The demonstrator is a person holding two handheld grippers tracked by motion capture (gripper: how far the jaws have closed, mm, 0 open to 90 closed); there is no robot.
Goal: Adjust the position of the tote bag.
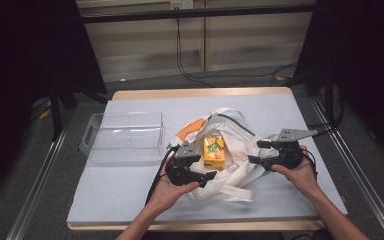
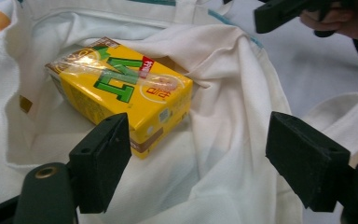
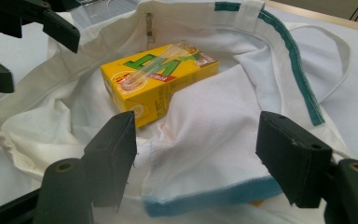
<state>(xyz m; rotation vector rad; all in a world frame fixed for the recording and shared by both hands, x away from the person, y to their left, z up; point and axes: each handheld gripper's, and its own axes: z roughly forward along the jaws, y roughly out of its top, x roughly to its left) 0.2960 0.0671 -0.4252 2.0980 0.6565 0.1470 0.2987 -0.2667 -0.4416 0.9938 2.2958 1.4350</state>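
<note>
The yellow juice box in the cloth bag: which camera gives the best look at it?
The left gripper view: the yellow juice box looms close, its green lettering and attached straw plain. The right gripper view shows it farther off, a cloth fold covering its lower corner. The high view shows it small, lying in the bag.

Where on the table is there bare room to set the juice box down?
Bare cloth lies along the near edge left of the left tool, and behind the clear tray and white bag. The middle is crowded: juice box, bag folds, right tool.
</note>
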